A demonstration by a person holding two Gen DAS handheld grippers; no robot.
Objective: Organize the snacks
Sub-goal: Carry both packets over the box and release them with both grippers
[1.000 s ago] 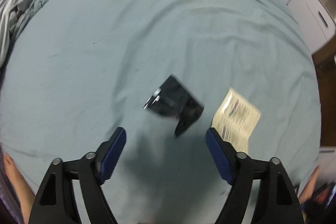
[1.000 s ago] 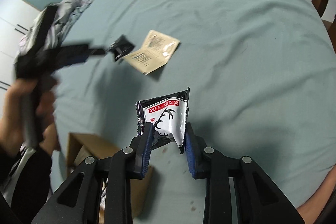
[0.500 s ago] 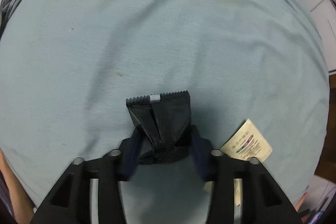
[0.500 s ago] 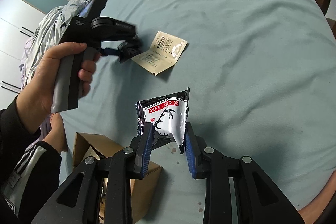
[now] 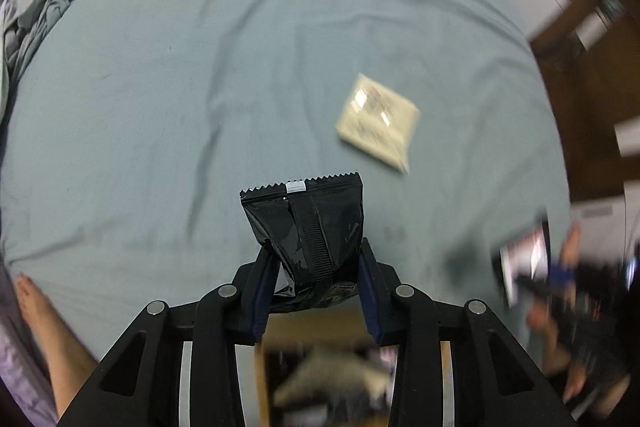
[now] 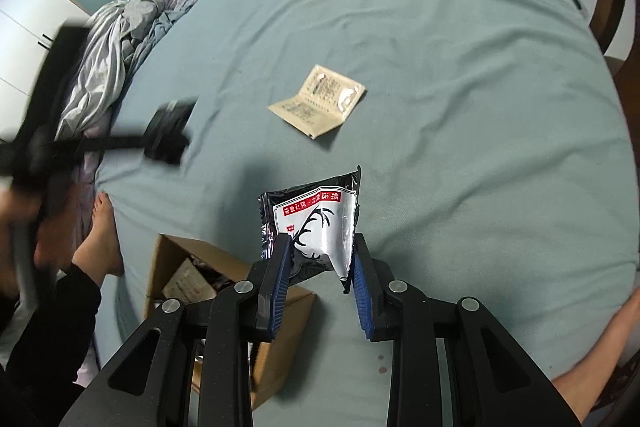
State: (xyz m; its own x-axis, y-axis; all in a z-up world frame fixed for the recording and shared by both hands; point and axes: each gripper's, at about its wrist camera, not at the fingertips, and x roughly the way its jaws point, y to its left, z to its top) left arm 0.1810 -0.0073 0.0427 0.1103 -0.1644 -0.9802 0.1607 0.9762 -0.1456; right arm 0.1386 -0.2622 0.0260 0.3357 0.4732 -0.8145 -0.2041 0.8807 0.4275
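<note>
The left gripper [image 5: 316, 277] pinches a black packet [image 5: 310, 223] between its 2 blue pads, clear of the sheet [image 5: 200, 67] and above the box [image 5: 320, 379]. The right gripper [image 6: 320, 267] clamps a black-and-white packet [image 6: 316, 227] near the bed's edge, beside the box [image 6: 208, 267]. A tan sachet [image 6: 320, 101] lies flat on the sheet, apart from both.

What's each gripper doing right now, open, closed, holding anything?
Left gripper: jaws closed on the black snack packet, lifted off the bed.
Right gripper: jaws closed on the black and white snack packet.
</note>
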